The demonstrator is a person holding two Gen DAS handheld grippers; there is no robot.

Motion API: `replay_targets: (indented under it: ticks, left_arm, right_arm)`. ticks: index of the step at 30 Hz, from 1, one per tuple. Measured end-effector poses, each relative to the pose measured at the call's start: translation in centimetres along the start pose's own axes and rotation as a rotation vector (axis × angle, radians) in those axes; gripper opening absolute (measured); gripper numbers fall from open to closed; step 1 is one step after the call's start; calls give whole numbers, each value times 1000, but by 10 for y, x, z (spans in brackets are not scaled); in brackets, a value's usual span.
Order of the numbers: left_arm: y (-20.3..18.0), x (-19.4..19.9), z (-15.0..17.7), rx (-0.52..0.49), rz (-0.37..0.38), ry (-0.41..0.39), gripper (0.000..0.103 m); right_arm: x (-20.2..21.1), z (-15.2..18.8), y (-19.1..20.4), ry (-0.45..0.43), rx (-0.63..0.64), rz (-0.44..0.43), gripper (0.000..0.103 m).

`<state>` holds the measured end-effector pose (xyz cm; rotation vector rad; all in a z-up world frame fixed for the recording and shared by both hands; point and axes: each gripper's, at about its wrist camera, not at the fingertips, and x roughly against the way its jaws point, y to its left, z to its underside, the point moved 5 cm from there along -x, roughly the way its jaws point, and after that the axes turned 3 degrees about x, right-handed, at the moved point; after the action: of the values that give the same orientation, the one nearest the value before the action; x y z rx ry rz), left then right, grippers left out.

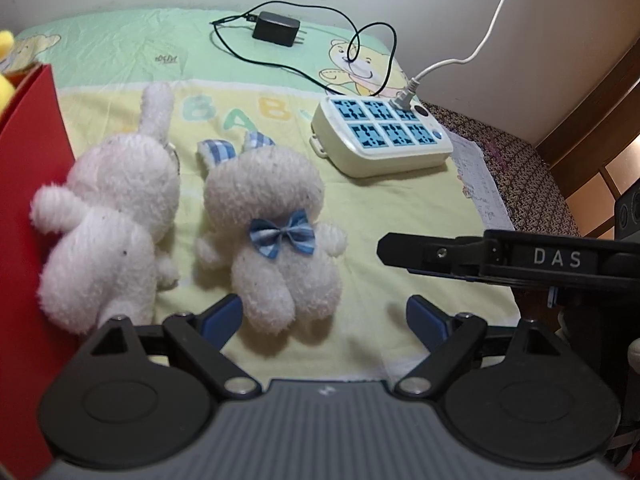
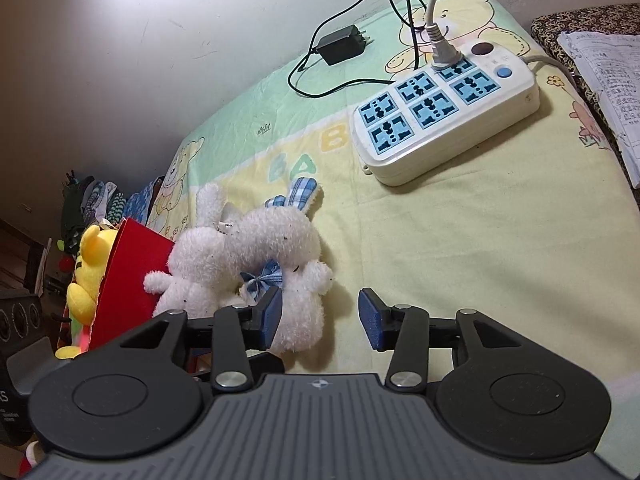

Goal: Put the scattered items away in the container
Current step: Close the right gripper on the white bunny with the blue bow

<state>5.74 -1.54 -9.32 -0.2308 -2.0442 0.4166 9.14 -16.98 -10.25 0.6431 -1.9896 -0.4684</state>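
Progress was partial: yellow toy [image 2: 86, 280] sat in the box [image 2: 128, 280]; two rabbits [image 1: 276, 240] [image 1: 108, 216] lay on the bed beside the box. Both grippers [image 1: 324, 316] [image 2: 320, 316] were spread, empty.

White power strip [image 1: 382, 136], black adapter [image 1: 276, 30] and papers [image 2: 608, 80] on baby blanket [image 1: 400, 220].

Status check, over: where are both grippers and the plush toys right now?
Left gripper open, empty, near bow-tie bunny. Right gripper open, empty. Plain white bunny against red container. Power strip and charger beyond.
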Motion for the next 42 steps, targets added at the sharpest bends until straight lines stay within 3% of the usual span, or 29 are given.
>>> replay_targets:
  ticks: [6, 18, 23, 27, 30, 36, 42]
  left_arm:
    - [14, -10, -9, 37, -40, -38, 88]
    - [21, -44, -26, 49, -54, -13, 88]
    - [15, -48, -26, 2, -115, -23, 88]
    - [17, -45, -26, -7, -101, -14, 85]
    - [12, -42, -22, -30, -95, -2, 79]
    - [6, -35, -12, -48, -84, 15, 71]
    - [-7, -11, 16, -114, -64, 30, 71]
  right_arm:
    - [-21, -8, -5, 34, -22, -43, 46]
    - [-59, -18, 4, 92, -13, -134, 48]
    - [-67, -17, 12, 98, 8, -160, 58]
    - [-67, -16, 7, 110, -32, -184, 54]
    - [-62, -13, 6, 125, -66, -236, 33]
    - [-48, -3, 9, 139, -56, -208, 32]
    - [-24, 19, 11, 152, -82, -217, 32]
